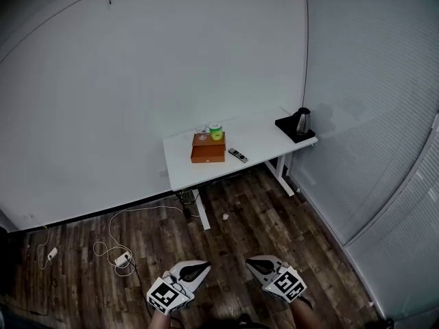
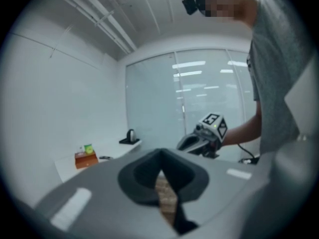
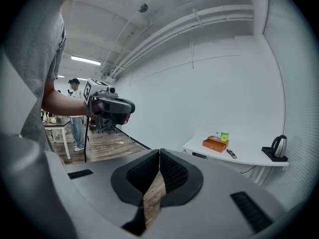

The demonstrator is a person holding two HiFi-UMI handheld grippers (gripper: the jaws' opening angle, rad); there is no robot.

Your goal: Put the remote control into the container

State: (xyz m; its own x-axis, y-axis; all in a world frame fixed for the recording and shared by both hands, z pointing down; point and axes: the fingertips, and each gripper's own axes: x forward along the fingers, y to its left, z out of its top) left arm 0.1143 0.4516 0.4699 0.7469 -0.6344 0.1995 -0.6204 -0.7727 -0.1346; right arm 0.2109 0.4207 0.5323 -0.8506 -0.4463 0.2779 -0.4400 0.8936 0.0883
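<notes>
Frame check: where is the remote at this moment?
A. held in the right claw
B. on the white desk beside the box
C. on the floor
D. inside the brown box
B: in the head view the remote lies on the desk, just right of the box and outside it.

table (image 1: 264,139): white, at wall | wooden container (image 1: 208,149): on table, left-centre | remote control (image 1: 238,155): on table, just right of container, not touching | green-lidded jar (image 1: 216,131) + glass (image 1: 201,131): on table behind container | kettle (image 1: 302,120): table's right end | left gripper (image 1: 204,266), right gripper (image 1: 251,262): over wood floor (image 1: 226,242), well apart from table, tips toward it
</notes>
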